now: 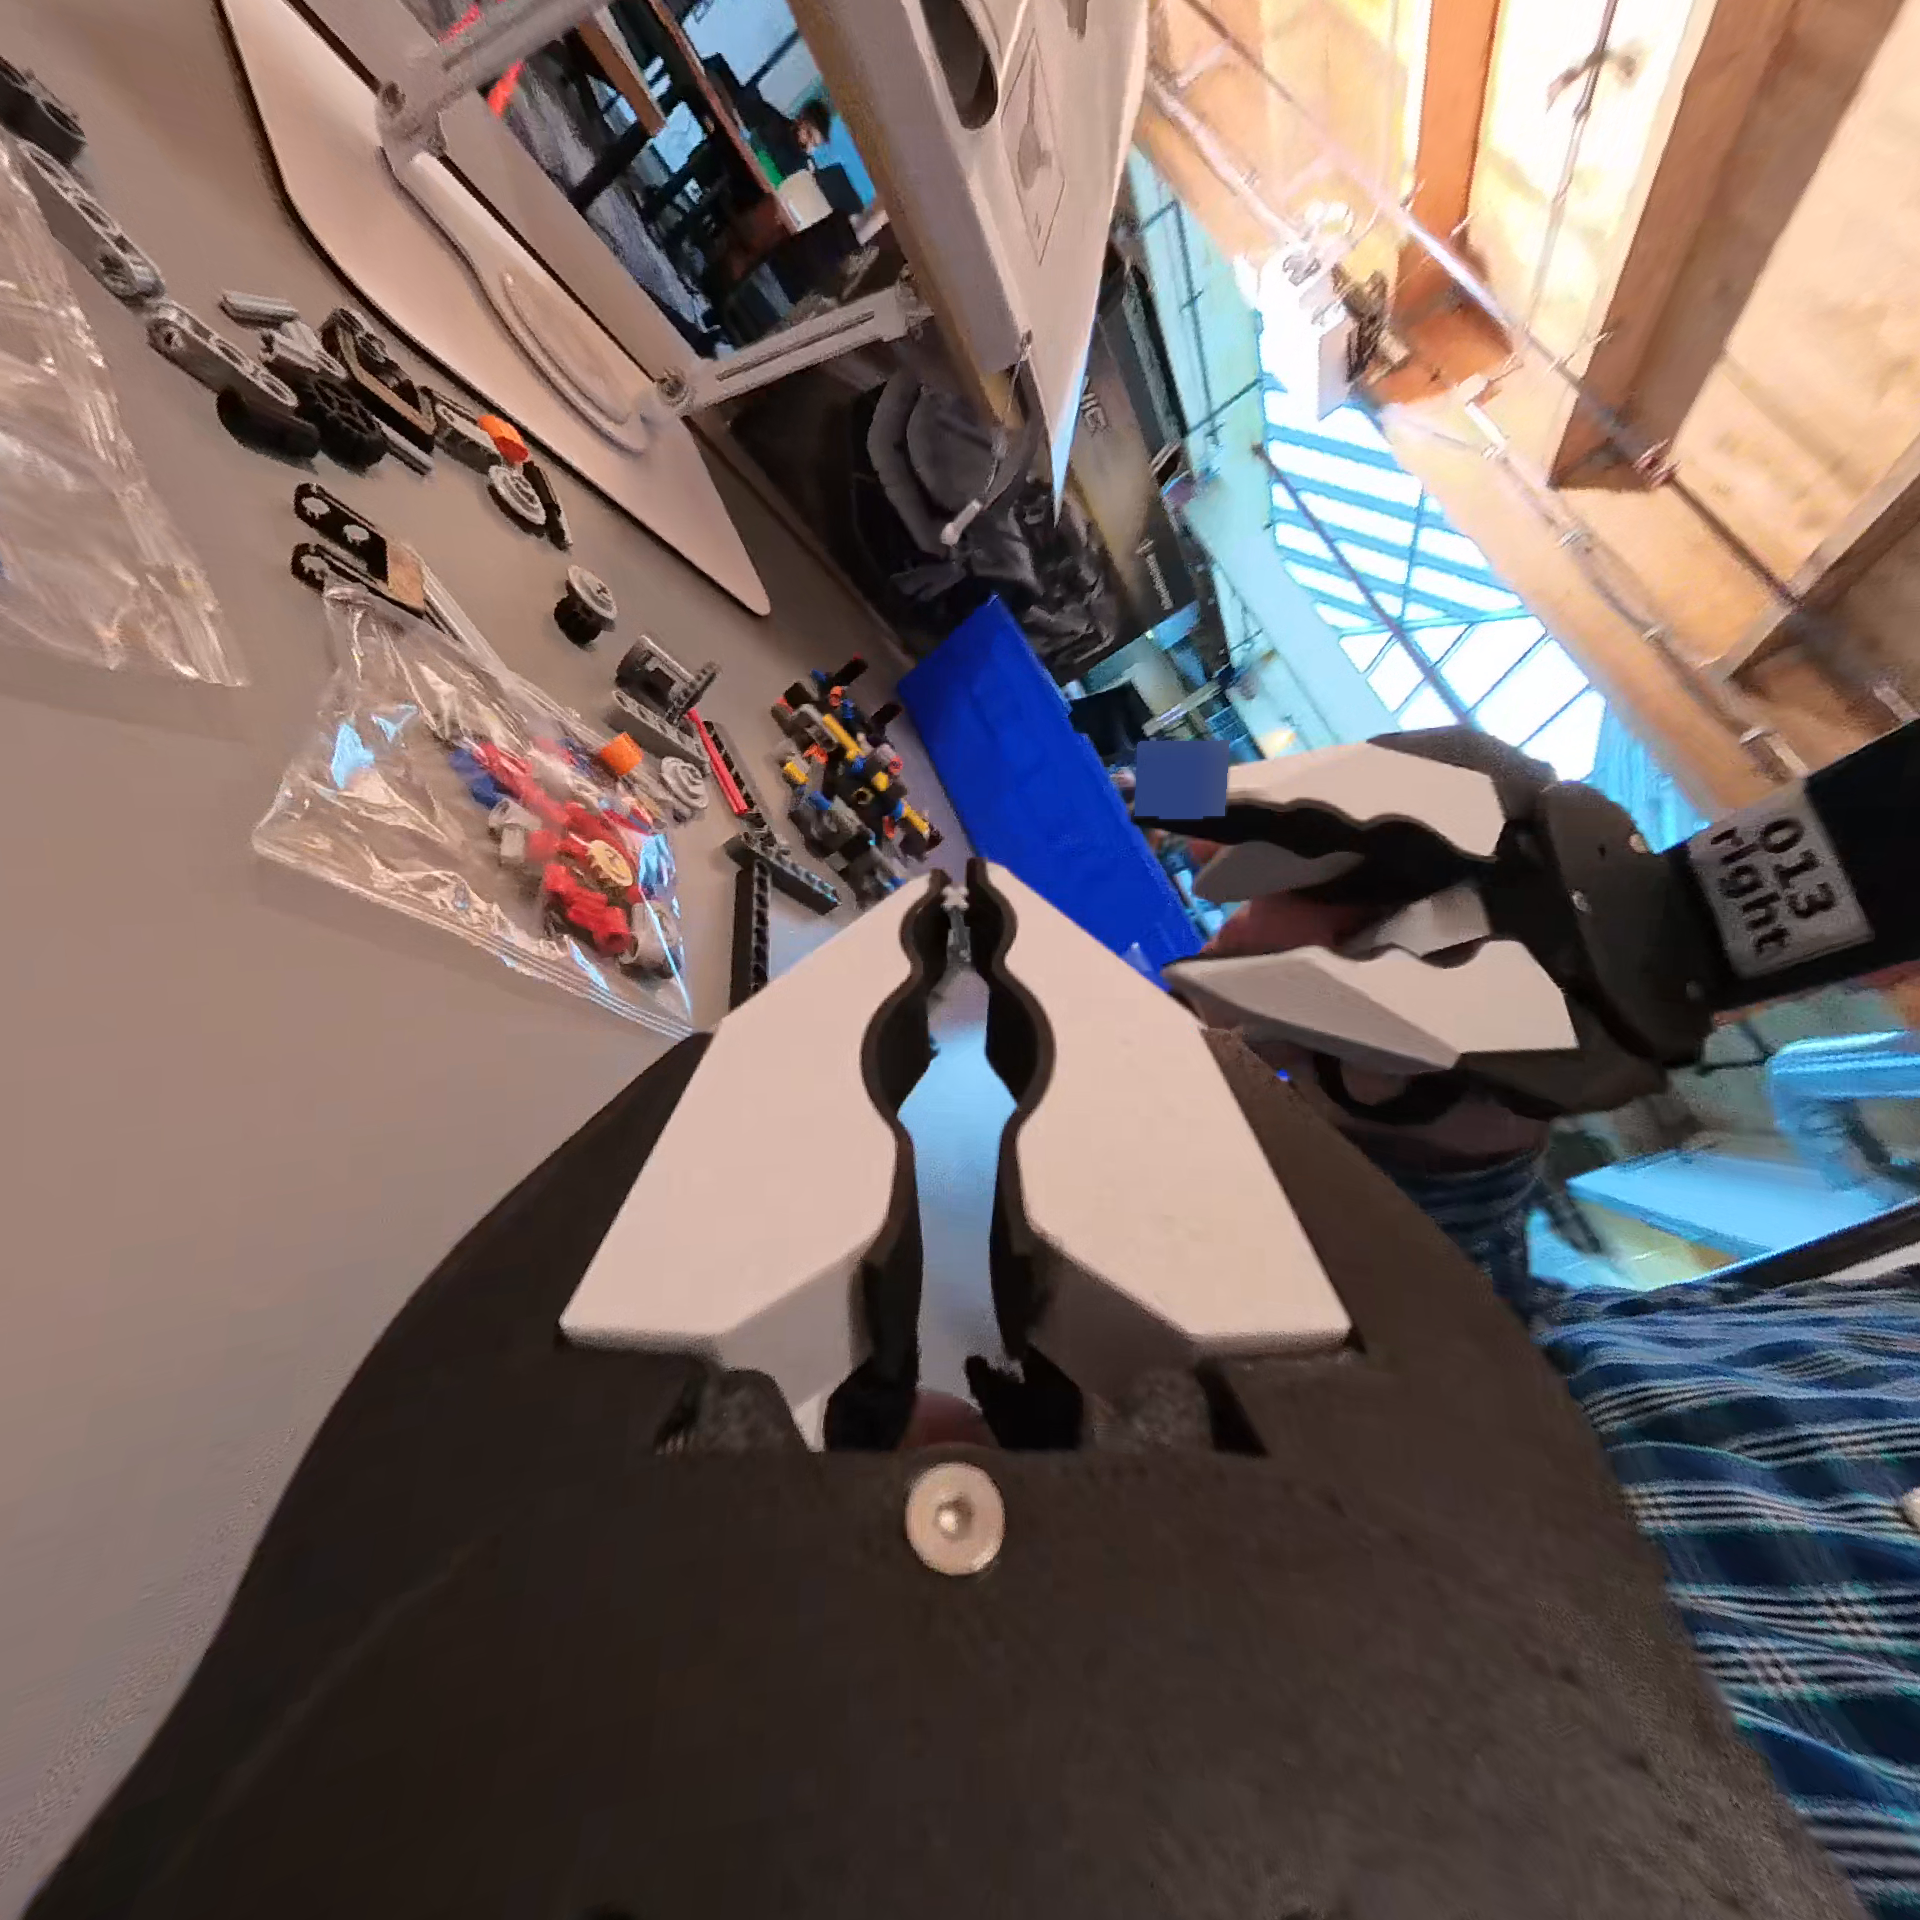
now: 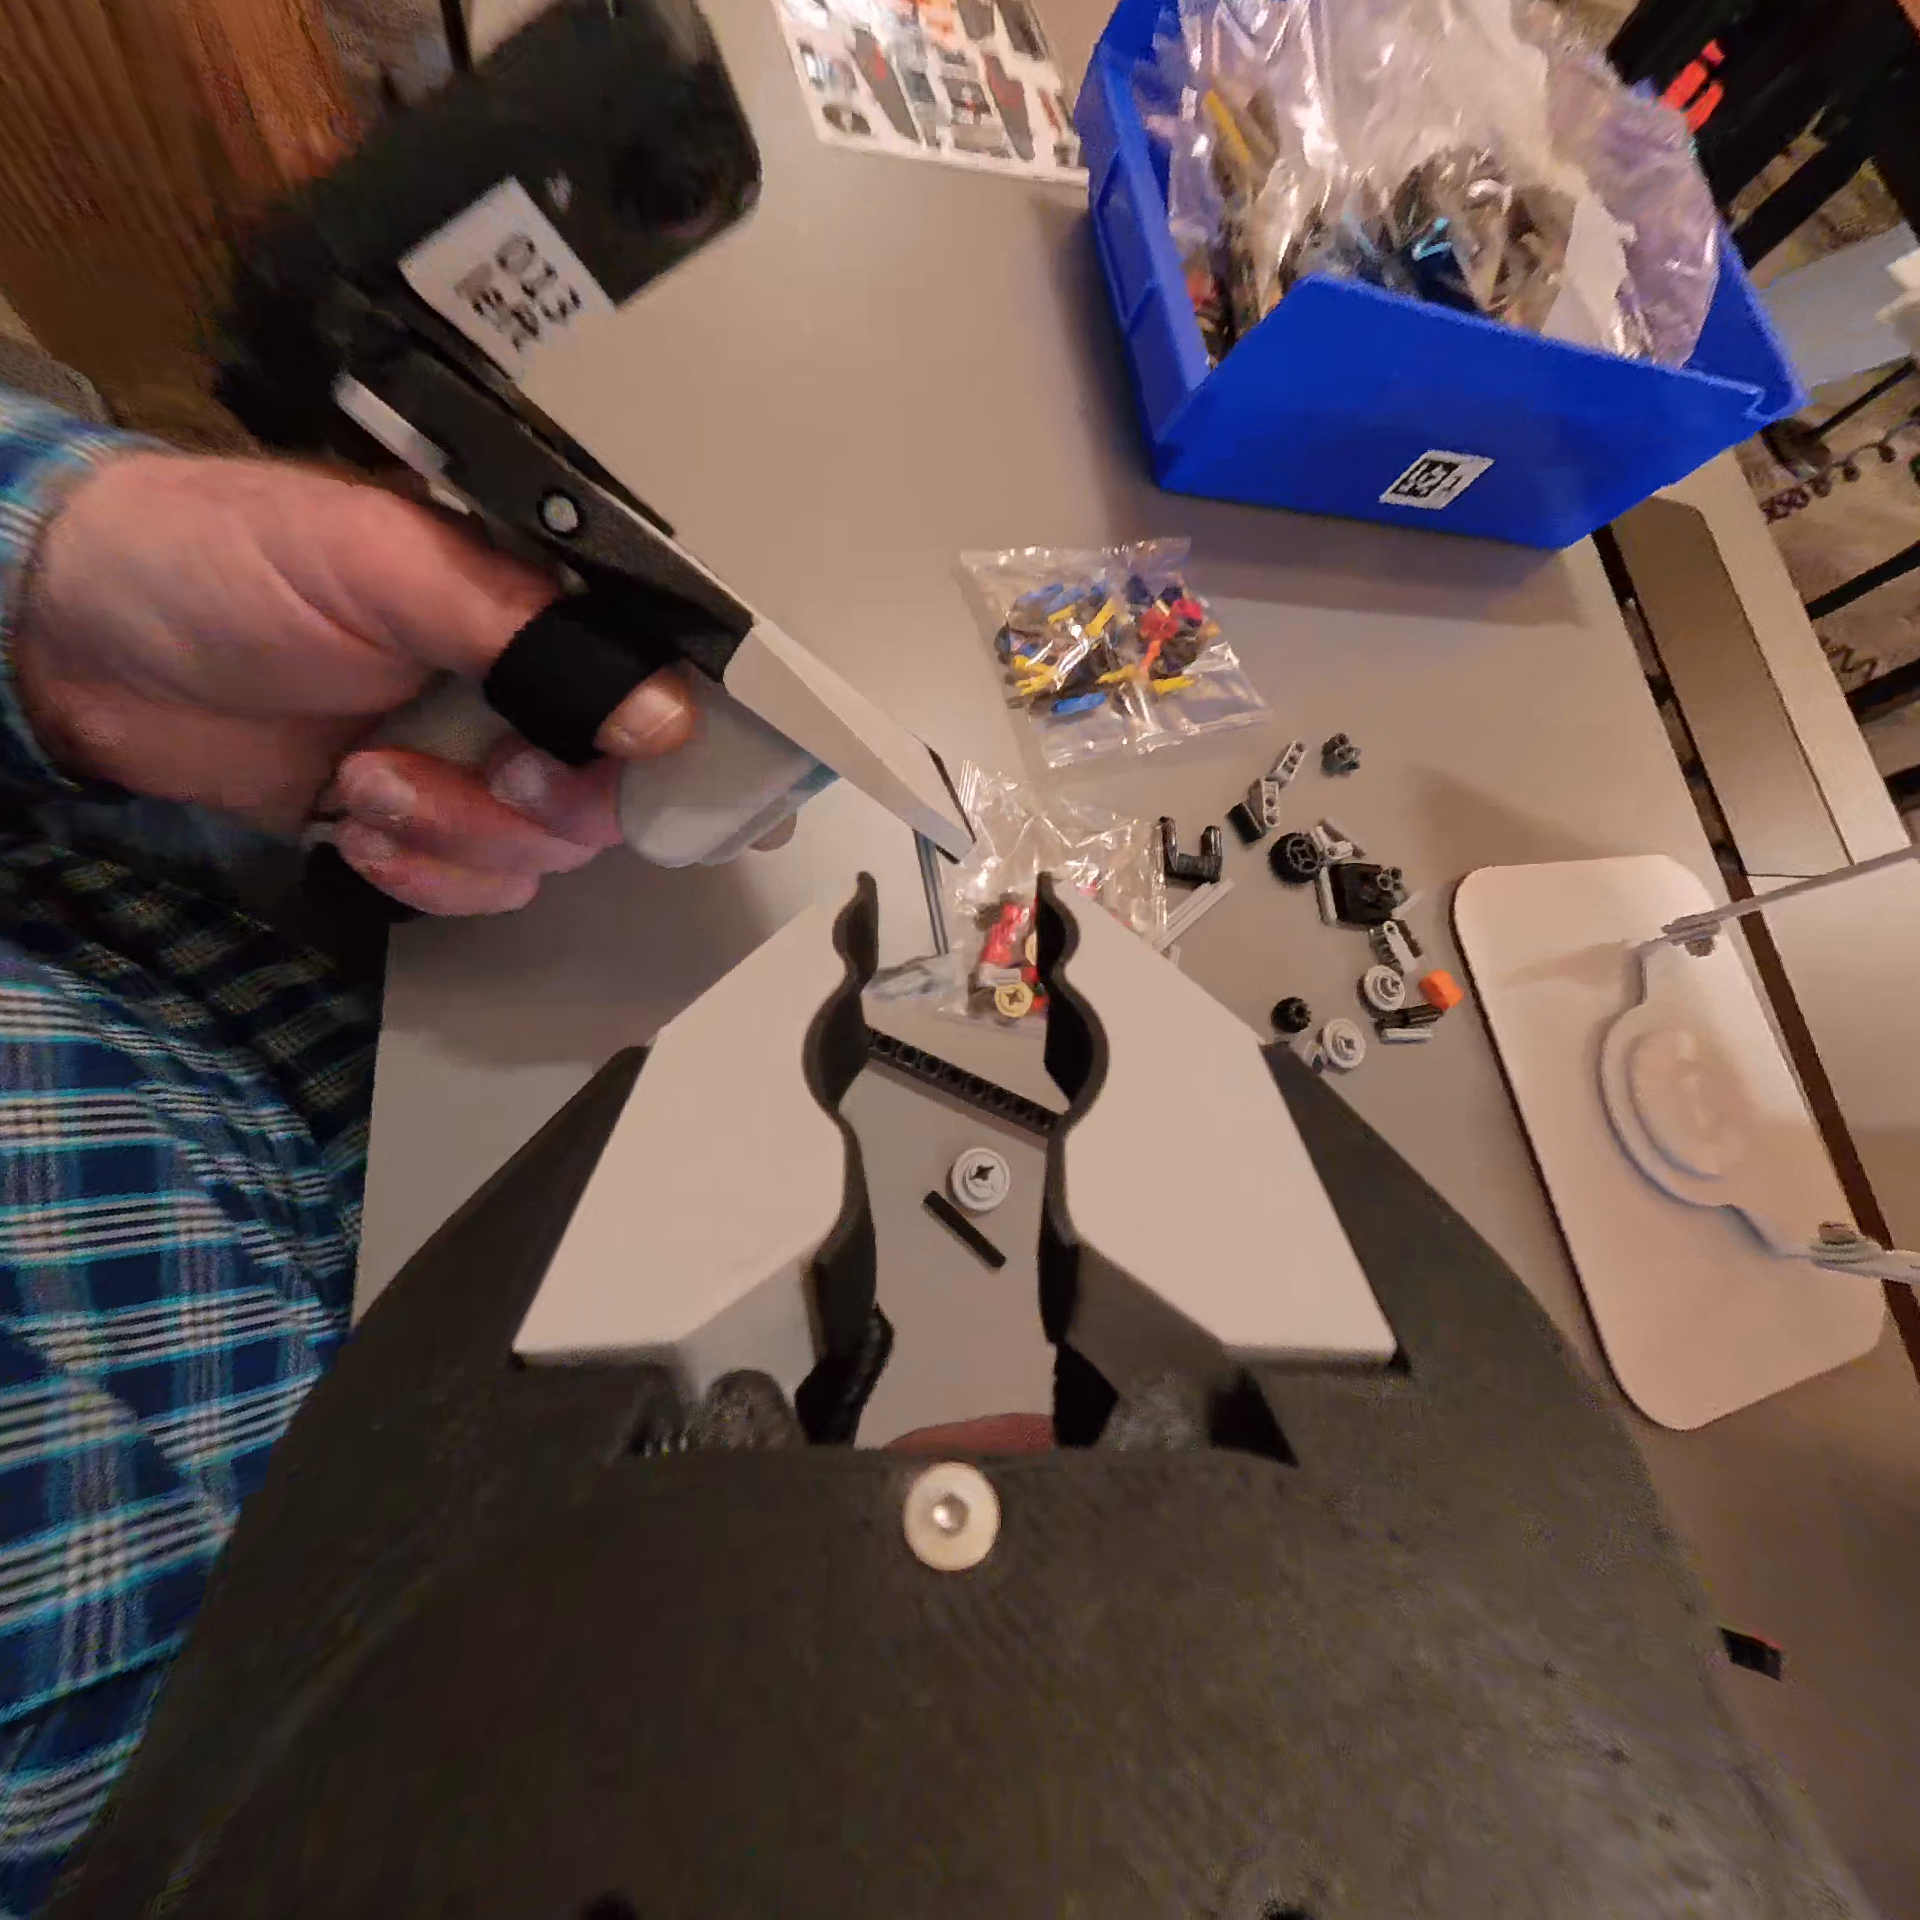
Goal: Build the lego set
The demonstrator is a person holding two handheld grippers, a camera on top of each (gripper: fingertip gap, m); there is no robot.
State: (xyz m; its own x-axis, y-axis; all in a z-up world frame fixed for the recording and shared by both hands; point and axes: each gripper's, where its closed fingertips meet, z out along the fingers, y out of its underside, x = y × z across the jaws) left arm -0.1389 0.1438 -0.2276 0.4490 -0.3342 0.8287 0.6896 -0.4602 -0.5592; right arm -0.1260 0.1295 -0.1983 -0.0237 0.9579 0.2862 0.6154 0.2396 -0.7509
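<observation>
Over the grey table, early days: one axle lifted, almost everything still loose.

Left wrist view first: the left gripper (image 1: 961, 896) has its fingers pinched together on a thin grey axle (image 1: 957, 914) held up at the tips, clear of the table (image 1: 156, 1039). Beyond it lie a bag of red and blue pieces (image 1: 540, 831), black beams (image 1: 750, 914) and a small multicoloured sub-assembly (image 1: 847, 784), the only built part I can spot. The right gripper (image 1: 1174, 894) hangs just beside, fingers apart, nothing in them. Right wrist view now: the same axle (image 2: 932, 894) hangs down from the left tips, the right fingers stand spread over a grey round piece (image 2: 980, 1181) and a short black pin (image 2: 964, 1230), and the blue bin (image 2: 1455, 416) holds unopened bags, so I judge most of the build remains.
</observation>
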